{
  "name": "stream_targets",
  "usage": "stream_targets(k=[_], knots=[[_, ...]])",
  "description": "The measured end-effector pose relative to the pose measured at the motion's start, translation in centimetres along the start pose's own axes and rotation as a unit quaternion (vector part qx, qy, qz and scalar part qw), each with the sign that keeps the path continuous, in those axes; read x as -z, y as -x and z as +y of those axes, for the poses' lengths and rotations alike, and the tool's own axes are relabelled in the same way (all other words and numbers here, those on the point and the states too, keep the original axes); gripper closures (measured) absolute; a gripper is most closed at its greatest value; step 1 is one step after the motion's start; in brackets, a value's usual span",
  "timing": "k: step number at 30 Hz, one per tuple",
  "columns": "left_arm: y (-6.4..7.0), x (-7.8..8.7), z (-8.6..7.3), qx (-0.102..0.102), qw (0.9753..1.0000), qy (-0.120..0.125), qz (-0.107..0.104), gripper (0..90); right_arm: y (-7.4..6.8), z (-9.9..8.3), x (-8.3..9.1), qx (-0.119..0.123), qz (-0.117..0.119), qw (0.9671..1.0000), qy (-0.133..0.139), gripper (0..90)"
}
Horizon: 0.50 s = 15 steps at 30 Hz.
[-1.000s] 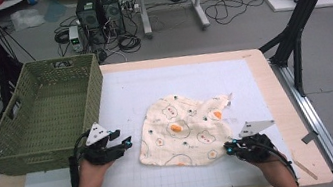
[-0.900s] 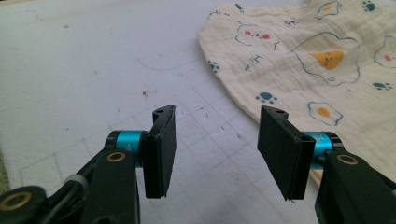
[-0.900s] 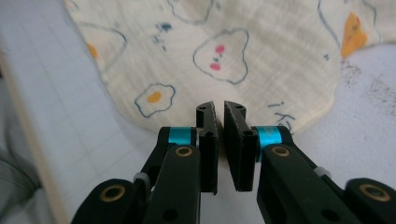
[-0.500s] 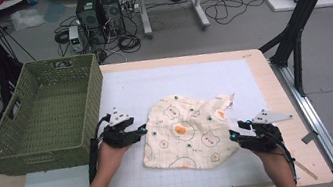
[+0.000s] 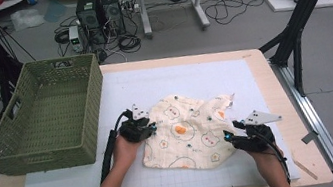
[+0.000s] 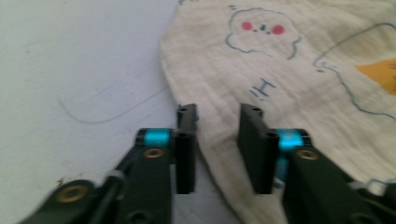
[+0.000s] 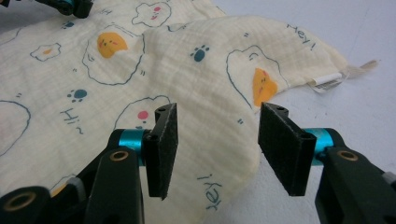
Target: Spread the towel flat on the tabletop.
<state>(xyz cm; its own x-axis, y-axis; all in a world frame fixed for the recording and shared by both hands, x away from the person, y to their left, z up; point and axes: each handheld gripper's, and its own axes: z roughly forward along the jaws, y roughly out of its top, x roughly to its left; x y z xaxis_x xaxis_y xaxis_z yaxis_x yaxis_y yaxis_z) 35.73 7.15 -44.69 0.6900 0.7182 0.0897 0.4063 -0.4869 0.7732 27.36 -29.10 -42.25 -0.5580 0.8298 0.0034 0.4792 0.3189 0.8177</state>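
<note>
— Looking from biggest to smallest: where do things stand on the counter [image 5: 261, 66]?
— Green basket [image 5: 44, 118] at the left of the frame is empty; the printed cloth [image 5: 185, 131] lies rumpled on the white mat at centre. I judge nothing is folded or stowed yet.
— And the hands?
— Both reach in from the bottom edge. The left claw [image 6: 217, 128] straddles the cloth's left edge, jaws narrowly parted, not clamped. The right claw [image 7: 217, 128] hovers wide apart over the lower-right border.
</note>
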Motion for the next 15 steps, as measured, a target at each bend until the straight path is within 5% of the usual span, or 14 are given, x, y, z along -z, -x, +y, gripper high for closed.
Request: stream_targets(k=[1, 9, 15], knots=[[0.4, 0.2, -0.1, -0.014, 0.9999, -0.002, 0.006, 85.9, 0.0, 0.0, -0.1, 0.002, 0.002, 1.0000, 0.000, 47.3], [-0.1, 3.8, -2.2, 0.017, 0.9998, 0.012, -0.008, 86.5, -1.8, 1.4, -2.5, 0.028, 0.017, 0.9993, -0.019, 45.2], [-1.0, 6.6, -4.2, 0.037, 0.9991, 0.017, -0.008, 86.4, -2.9, 1.8, -5.6, 0.052, 0.035, 0.9958, -0.067, 52.2]])
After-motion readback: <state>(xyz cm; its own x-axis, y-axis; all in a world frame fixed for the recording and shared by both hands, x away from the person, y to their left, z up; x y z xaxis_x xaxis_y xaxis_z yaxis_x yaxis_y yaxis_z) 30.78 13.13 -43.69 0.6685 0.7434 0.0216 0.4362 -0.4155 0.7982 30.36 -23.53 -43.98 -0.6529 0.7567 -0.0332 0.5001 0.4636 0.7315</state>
